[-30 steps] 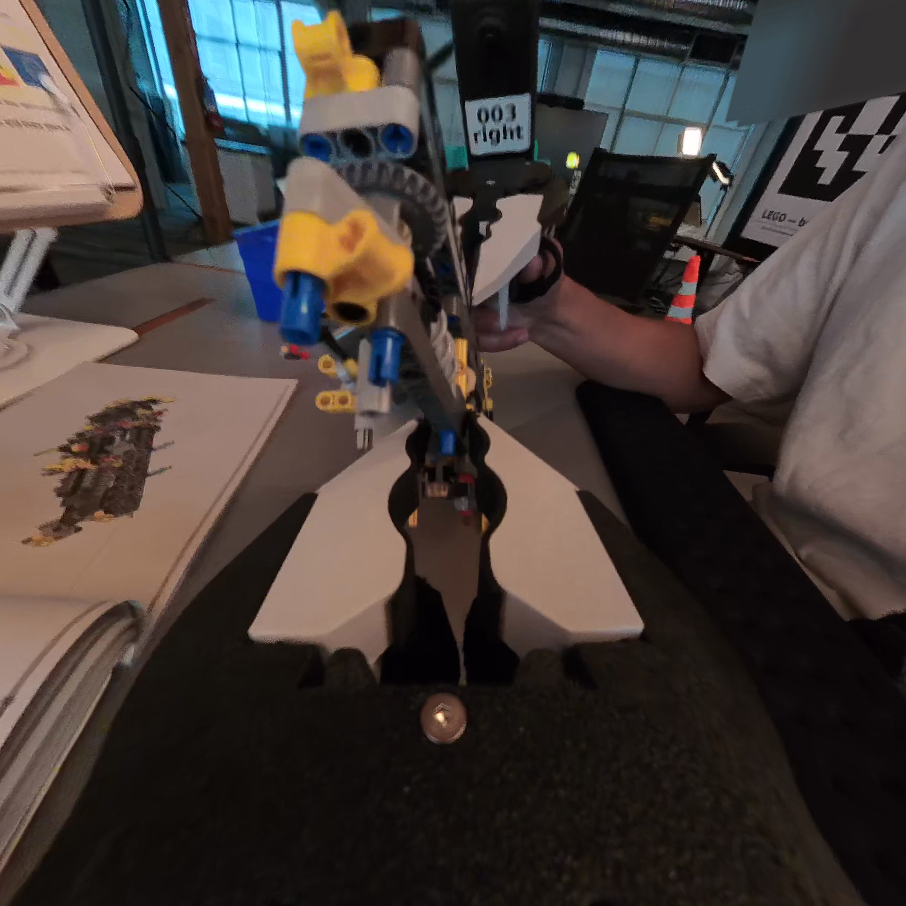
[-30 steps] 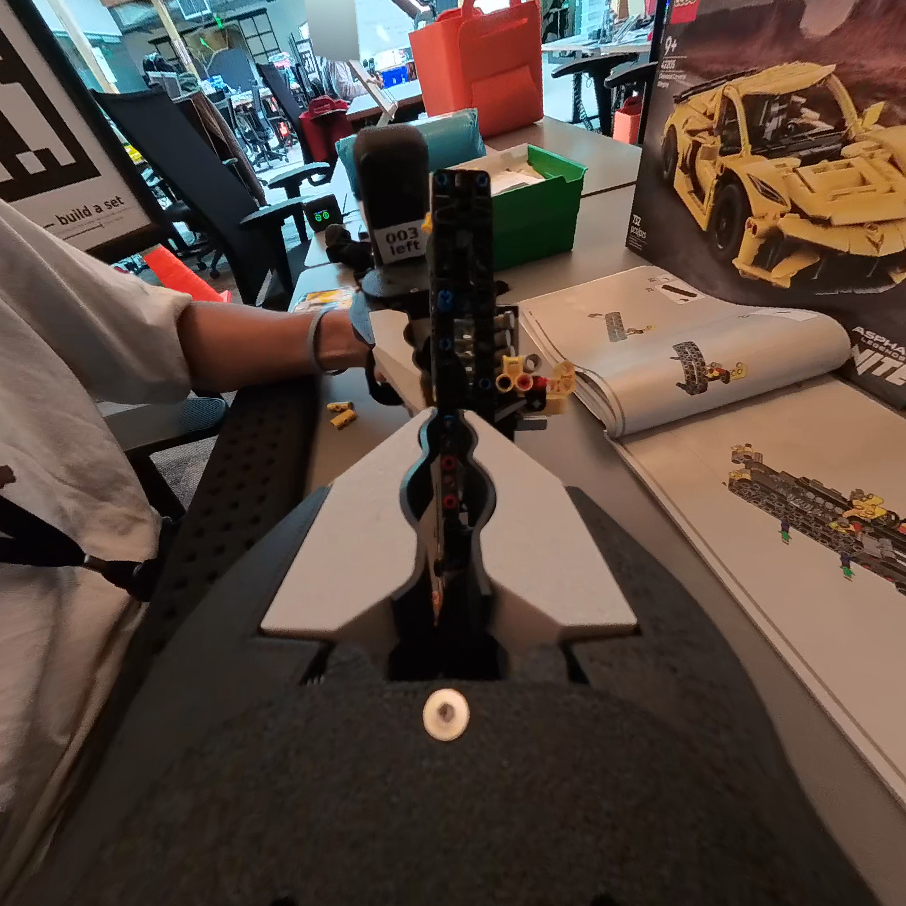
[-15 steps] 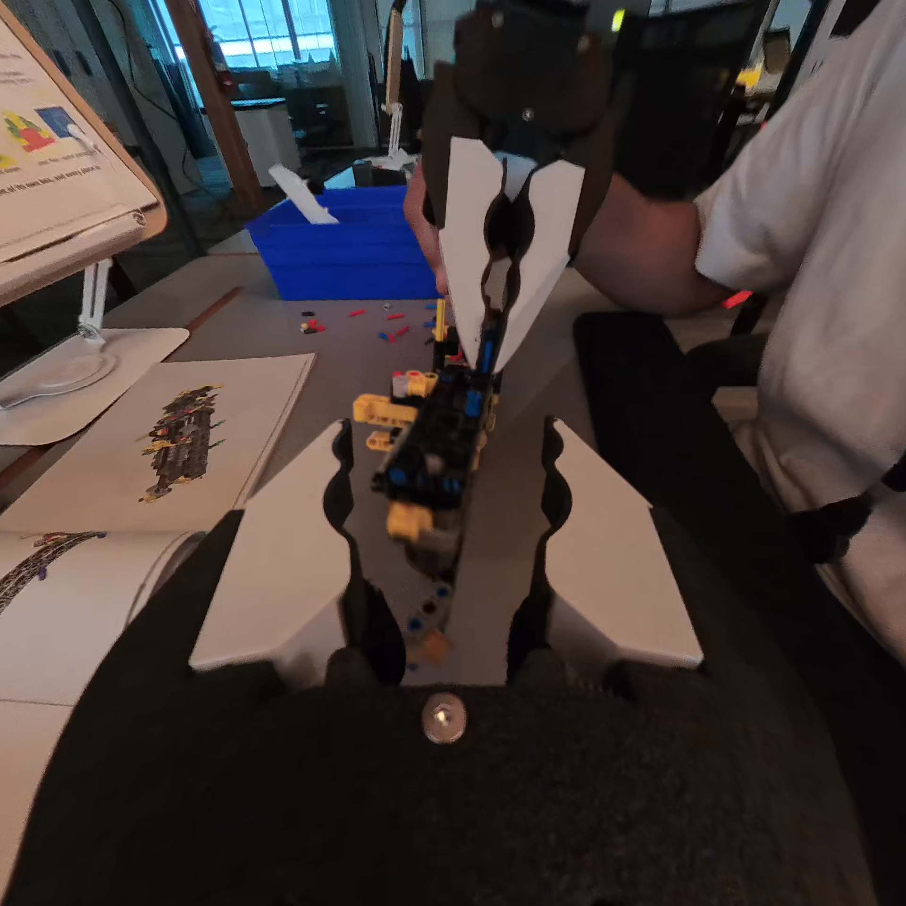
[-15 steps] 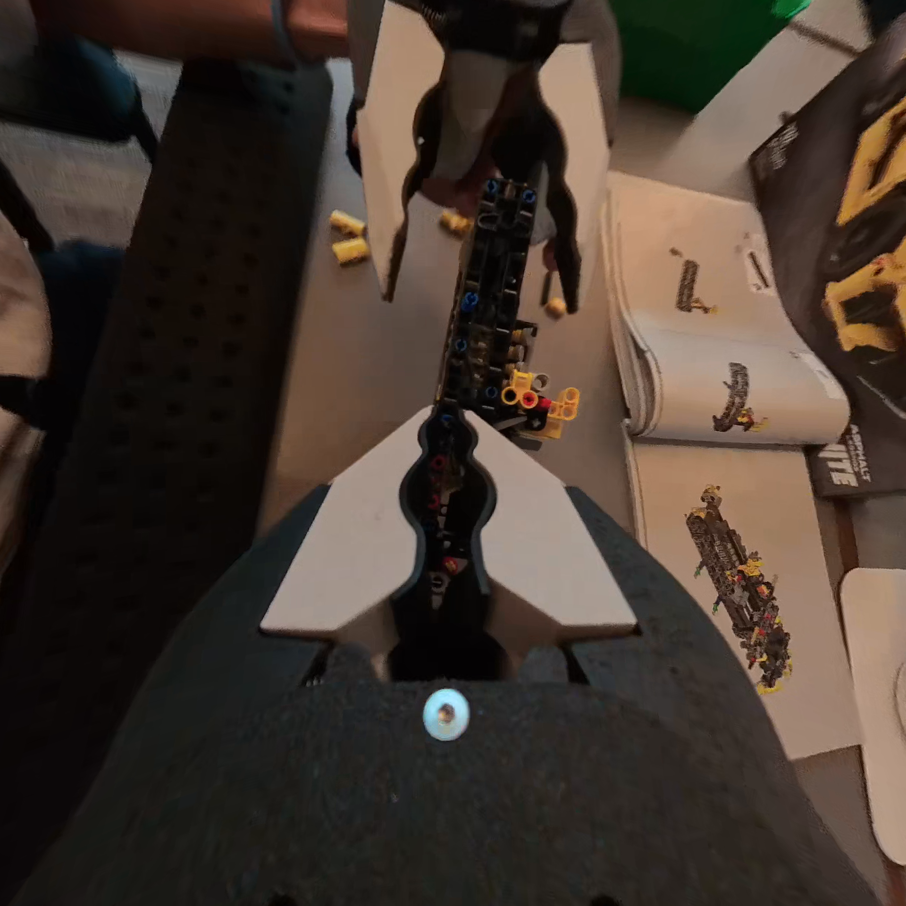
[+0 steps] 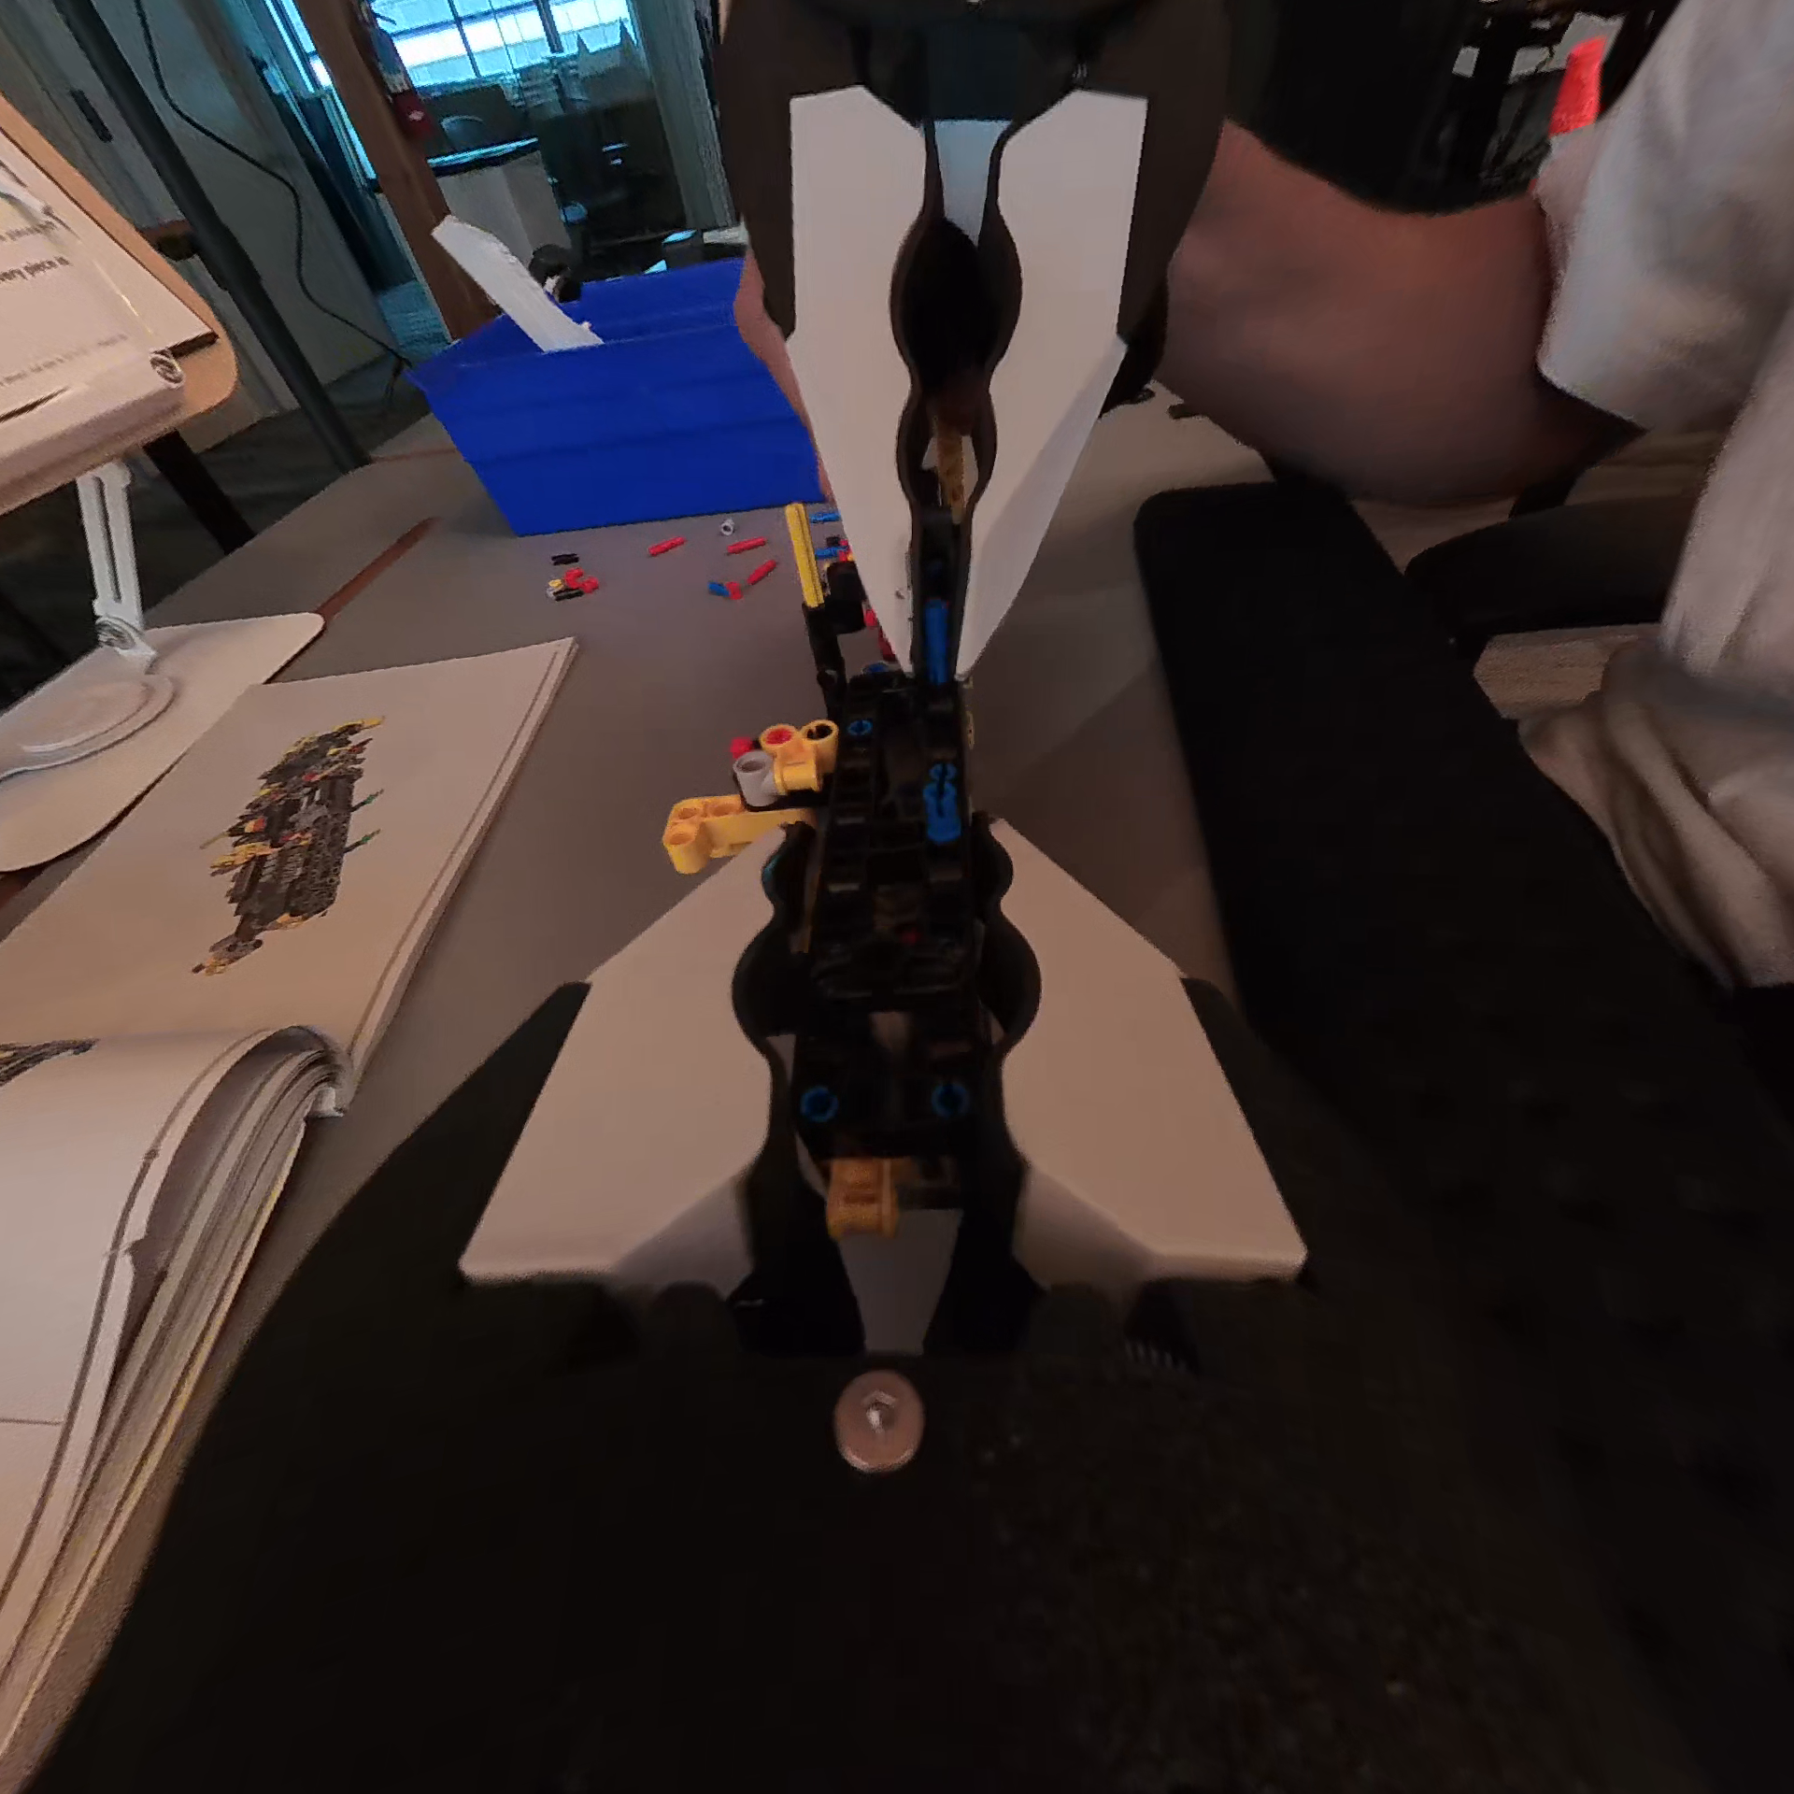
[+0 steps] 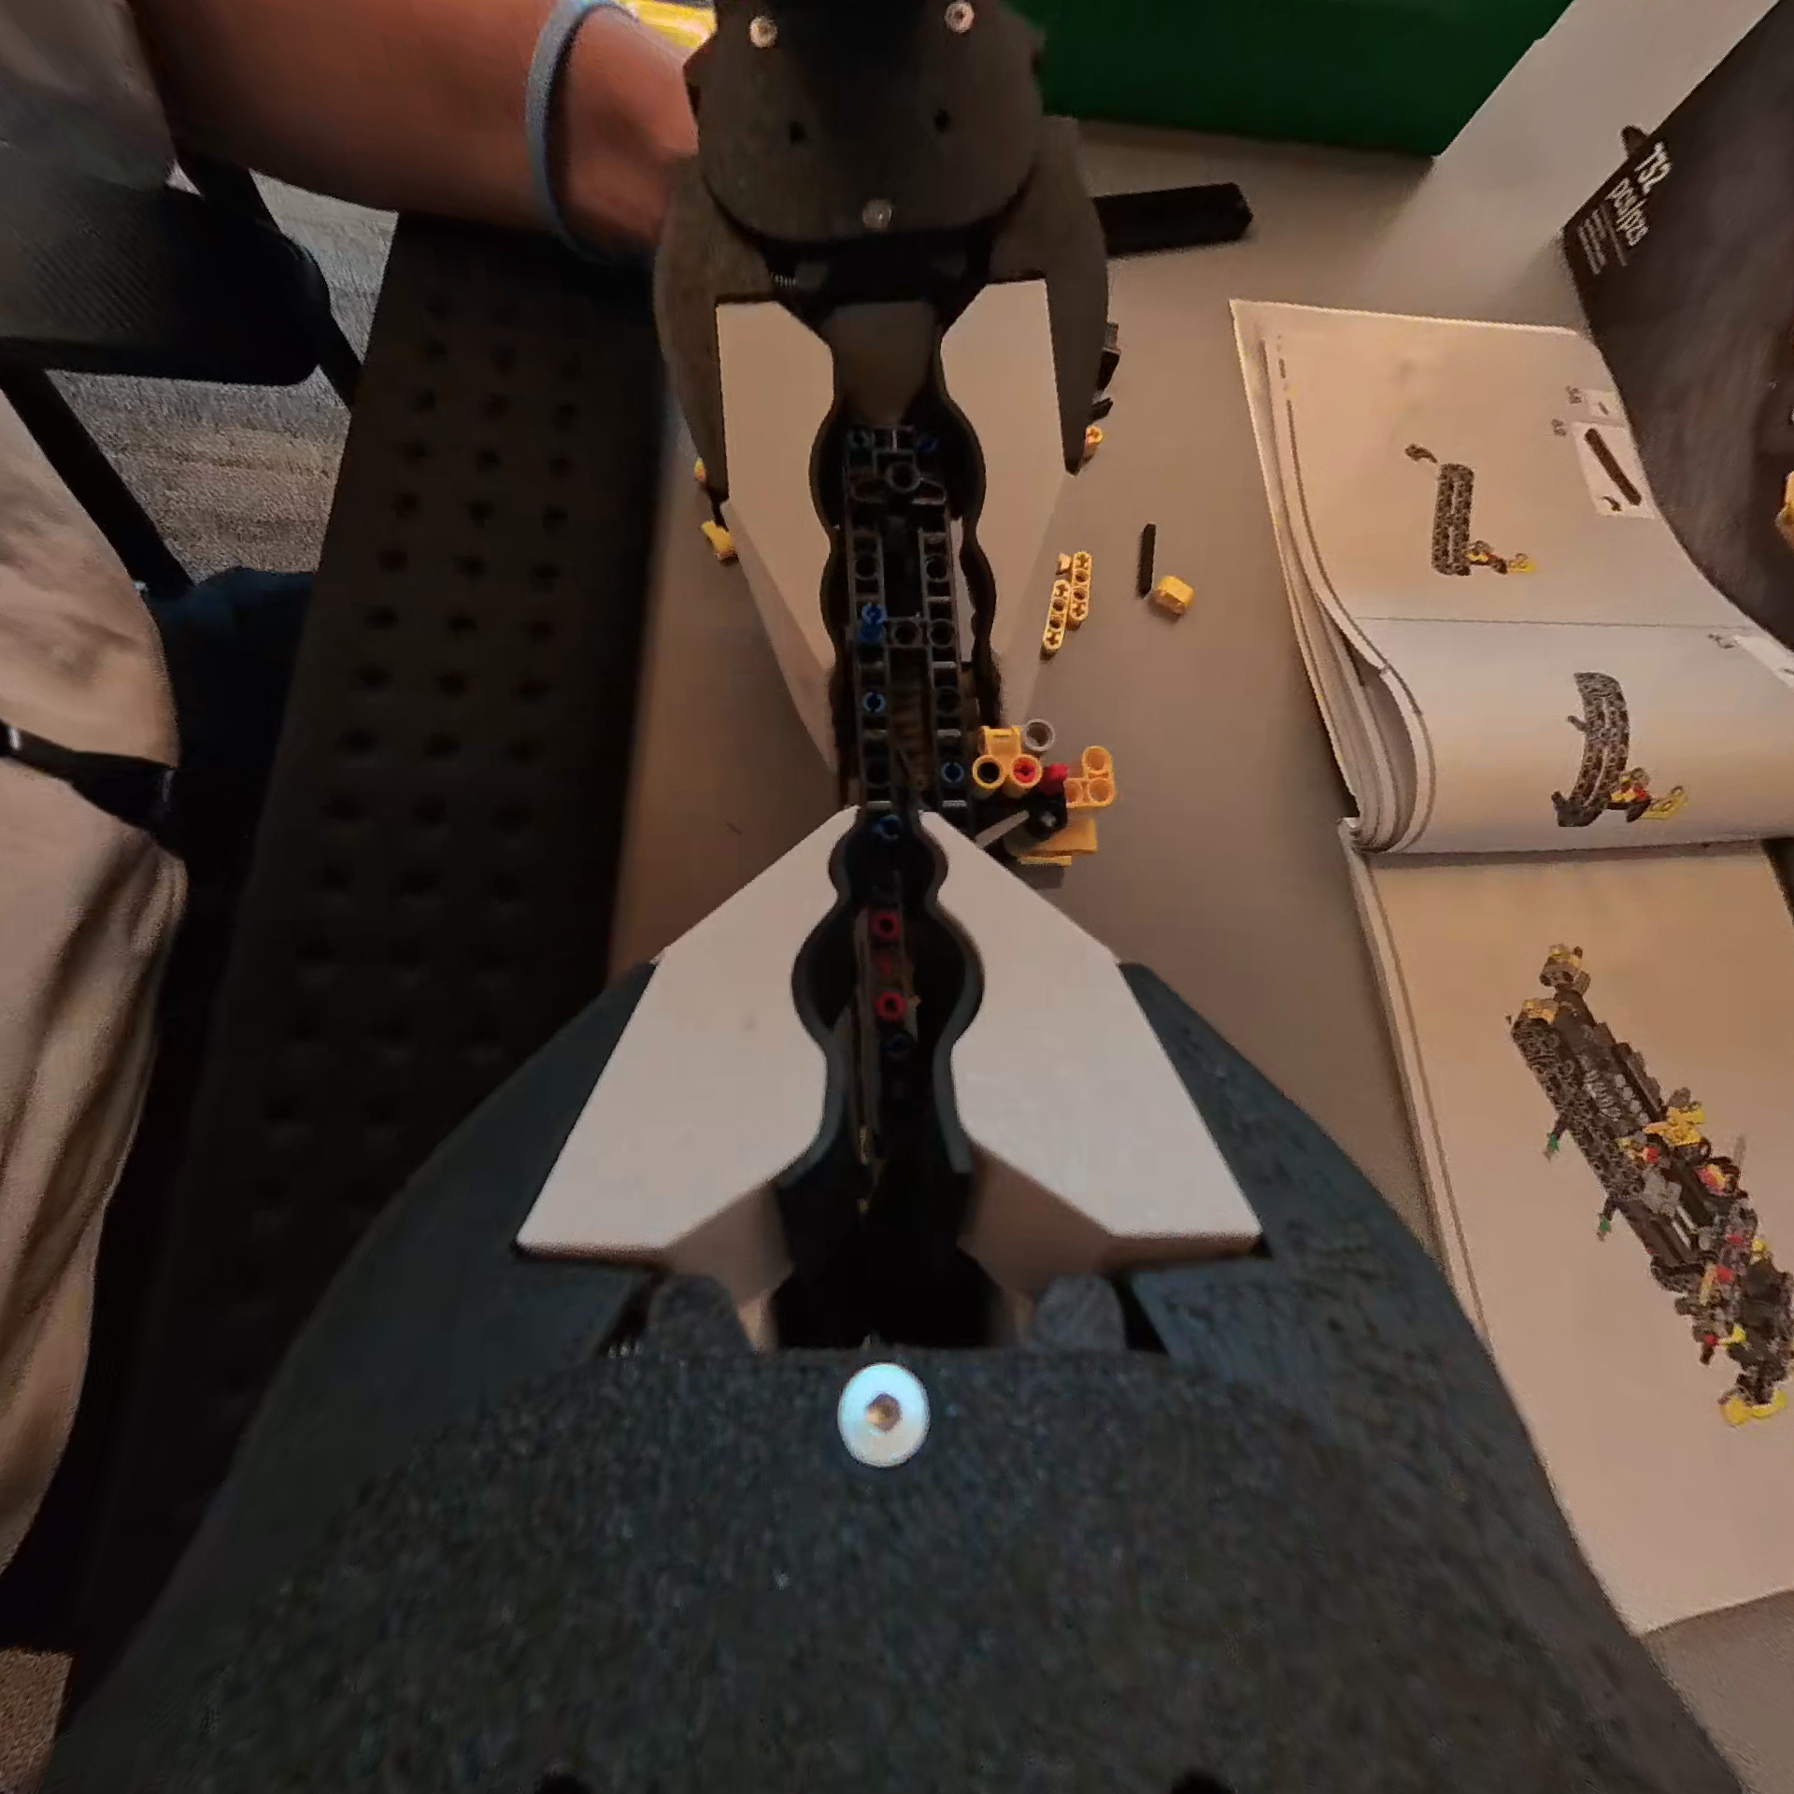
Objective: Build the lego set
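Grey table [image 5: 621, 602], lego assembly [image 5: 888, 874] (both grippers clamping)

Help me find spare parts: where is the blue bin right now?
In the left wrist view, the blue bin sits at the table's far end, upper left of centre, behind scattered red pieces and beside the right gripper.

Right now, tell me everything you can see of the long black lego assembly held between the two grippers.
The long black lego assembly is a narrow frame of black holed plastic beams, lying roughly level above the grey table. Blue pins dot its sides, red ones sit near the right gripper's end. A yellow, grey and red connector cluster juts from one side. The left gripper clamps one end, the right gripper the other.
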Action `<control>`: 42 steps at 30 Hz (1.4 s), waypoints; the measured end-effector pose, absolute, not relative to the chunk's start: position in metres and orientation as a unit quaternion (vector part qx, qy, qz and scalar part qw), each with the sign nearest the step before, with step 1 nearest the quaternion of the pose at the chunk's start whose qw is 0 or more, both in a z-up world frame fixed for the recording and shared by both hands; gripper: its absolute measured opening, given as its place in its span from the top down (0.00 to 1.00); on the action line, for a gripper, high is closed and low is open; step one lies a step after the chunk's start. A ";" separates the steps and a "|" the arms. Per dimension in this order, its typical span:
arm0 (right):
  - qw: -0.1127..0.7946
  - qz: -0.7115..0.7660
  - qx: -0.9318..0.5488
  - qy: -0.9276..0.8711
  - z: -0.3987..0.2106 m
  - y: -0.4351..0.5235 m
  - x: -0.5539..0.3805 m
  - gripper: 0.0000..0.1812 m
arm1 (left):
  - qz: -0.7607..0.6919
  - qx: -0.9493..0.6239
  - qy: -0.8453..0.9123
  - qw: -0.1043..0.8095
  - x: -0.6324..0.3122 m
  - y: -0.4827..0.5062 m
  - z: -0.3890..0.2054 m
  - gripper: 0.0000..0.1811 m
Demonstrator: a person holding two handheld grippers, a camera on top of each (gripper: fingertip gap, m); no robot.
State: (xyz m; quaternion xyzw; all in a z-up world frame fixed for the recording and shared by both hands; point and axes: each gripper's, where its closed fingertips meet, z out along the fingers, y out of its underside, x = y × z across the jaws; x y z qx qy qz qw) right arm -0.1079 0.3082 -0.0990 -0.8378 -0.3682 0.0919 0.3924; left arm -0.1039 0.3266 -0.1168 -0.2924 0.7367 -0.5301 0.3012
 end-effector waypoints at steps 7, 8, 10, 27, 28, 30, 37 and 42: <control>0.404 0.093 -0.833 -0.366 -0.097 0.310 -0.106 0.98 | -0.544 -0.301 0.731 0.283 -0.105 0.325 -0.117 0.84; 0.406 0.092 -0.831 -0.368 -0.097 0.310 -0.105 0.98 | -0.541 -0.299 0.732 0.287 -0.105 0.325 -0.117 0.83; 0.409 0.096 -0.828 -0.370 -0.096 0.310 -0.105 0.98 | -0.542 -0.300 0.731 0.286 -0.105 0.325 -0.117 0.83; 0.606 -0.011 -0.795 -0.015 -0.082 0.298 -0.072 0.86 | -0.427 -0.373 0.692 0.448 -0.087 0.326 -0.117 0.83; 0.621 -0.008 -0.783 0.010 -0.085 0.297 -0.071 0.86 | -0.418 -0.369 0.693 0.457 -0.087 0.323 -0.118 0.83; 0.628 -0.015 -0.777 0.032 -0.097 0.299 -0.072 0.86 | -0.404 -0.356 0.698 0.472 -0.087 0.318 -0.118 0.84; 0.637 -0.063 -0.768 0.013 -0.101 0.308 -0.072 0.97 | -0.405 -0.366 0.695 0.468 -0.086 0.316 -0.120 0.83; 0.650 -0.070 -0.757 0.014 -0.099 0.317 -0.070 0.97 | -0.416 -0.388 0.682 0.460 -0.084 0.322 -0.120 0.83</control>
